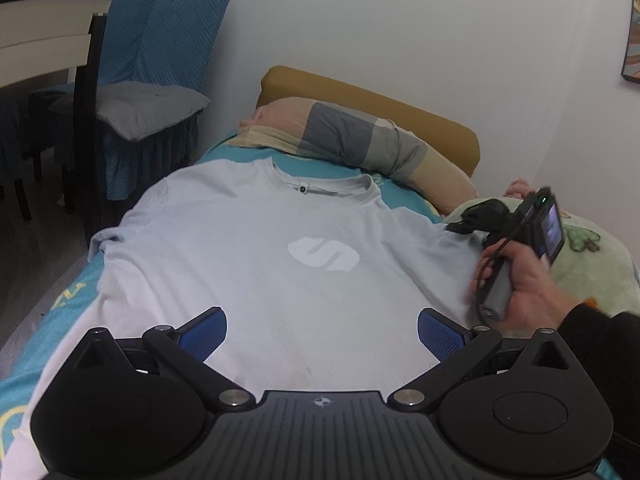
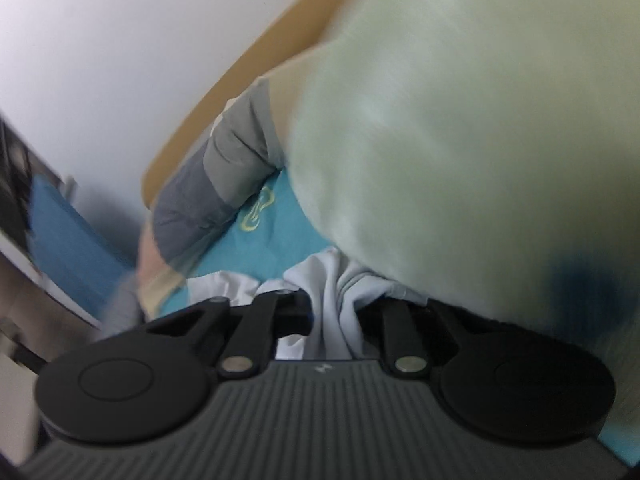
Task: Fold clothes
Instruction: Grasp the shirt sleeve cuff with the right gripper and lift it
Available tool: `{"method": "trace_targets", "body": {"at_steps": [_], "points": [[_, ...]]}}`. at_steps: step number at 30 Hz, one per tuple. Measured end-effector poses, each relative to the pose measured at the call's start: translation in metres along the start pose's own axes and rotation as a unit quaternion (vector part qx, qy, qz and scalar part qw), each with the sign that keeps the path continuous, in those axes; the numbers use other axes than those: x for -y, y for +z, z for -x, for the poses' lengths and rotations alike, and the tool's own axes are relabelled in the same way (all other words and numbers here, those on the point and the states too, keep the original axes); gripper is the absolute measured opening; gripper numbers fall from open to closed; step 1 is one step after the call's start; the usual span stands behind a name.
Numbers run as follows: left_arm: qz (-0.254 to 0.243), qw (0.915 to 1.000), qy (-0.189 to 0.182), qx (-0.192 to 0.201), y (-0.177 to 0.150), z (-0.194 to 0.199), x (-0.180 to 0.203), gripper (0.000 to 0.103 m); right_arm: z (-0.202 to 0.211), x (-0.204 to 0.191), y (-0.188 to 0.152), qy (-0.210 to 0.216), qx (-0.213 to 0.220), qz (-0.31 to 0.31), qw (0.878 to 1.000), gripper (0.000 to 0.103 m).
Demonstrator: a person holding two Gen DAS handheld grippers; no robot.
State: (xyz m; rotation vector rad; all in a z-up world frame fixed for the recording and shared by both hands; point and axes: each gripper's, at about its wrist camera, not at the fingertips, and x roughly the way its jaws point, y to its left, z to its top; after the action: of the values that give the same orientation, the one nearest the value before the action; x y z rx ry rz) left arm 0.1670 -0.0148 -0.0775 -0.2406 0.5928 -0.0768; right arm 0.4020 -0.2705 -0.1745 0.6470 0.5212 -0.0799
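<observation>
The white T-shirt (image 1: 256, 248) lies flat, collar far, on the teal-sheeted bed (image 1: 60, 296), the left claw (image 1: 322, 334) hovering wide apart and empty above its near hem while the right hand (image 1: 524, 284) reaches its right claw (image 2: 334, 312), pinched onto bunched sleeve fabric, at the shirt's right edge.

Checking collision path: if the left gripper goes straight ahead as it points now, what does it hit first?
Likely the white T-shirt flat on the bed; the open left gripper points at it, with nothing between. Depth unclear.

The shirt (image 1: 256, 264) lies flat on the bed (image 1: 60, 300), collar toward the pillow (image 1: 360, 140); a blanket (image 1: 592, 264) lies right of it, a chair (image 1: 152, 92) left.
</observation>
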Motion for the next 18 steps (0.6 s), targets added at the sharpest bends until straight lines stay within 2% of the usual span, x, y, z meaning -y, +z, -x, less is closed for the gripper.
{"method": "trace_targets", "body": {"at_steps": [4, 6, 10, 14, 16, 18], "points": [[0.002, 0.9998, 0.011, 0.017, 0.010, 0.012, -0.007, 0.103, 0.024, -0.035, 0.024, -0.047, 0.053, 0.080, 0.994, 0.013], [0.004, 0.9996, 0.018, 0.021, 0.014, 0.019, -0.012, 0.103, 0.037, -0.058, 0.029, -0.077, 0.078, 0.136, 0.985, 0.013], [0.022, 0.9987, 0.035, 0.030, 0.024, 0.033, -0.029, 0.103, 0.060, -0.102, 0.026, -0.095, 0.123, 0.239, 0.958, 0.013], [0.037, 0.9961, 0.073, 0.035, 0.034, 0.044, -0.052, 0.103, 0.060, -0.168, -0.013, -0.093, 0.135, 0.351, 0.922, 0.013], [0.048, 0.9936, 0.096, 0.037, 0.037, 0.047, -0.067, 0.103, 0.045, -0.201, -0.046, -0.084, 0.120, 0.398, 0.906, 0.013], [0.063, 0.9903, 0.118, 0.036, 0.039, 0.048, -0.081, 0.103, 0.025, -0.221, -0.083, -0.075, 0.089, 0.429, 0.896, 0.014]]}}
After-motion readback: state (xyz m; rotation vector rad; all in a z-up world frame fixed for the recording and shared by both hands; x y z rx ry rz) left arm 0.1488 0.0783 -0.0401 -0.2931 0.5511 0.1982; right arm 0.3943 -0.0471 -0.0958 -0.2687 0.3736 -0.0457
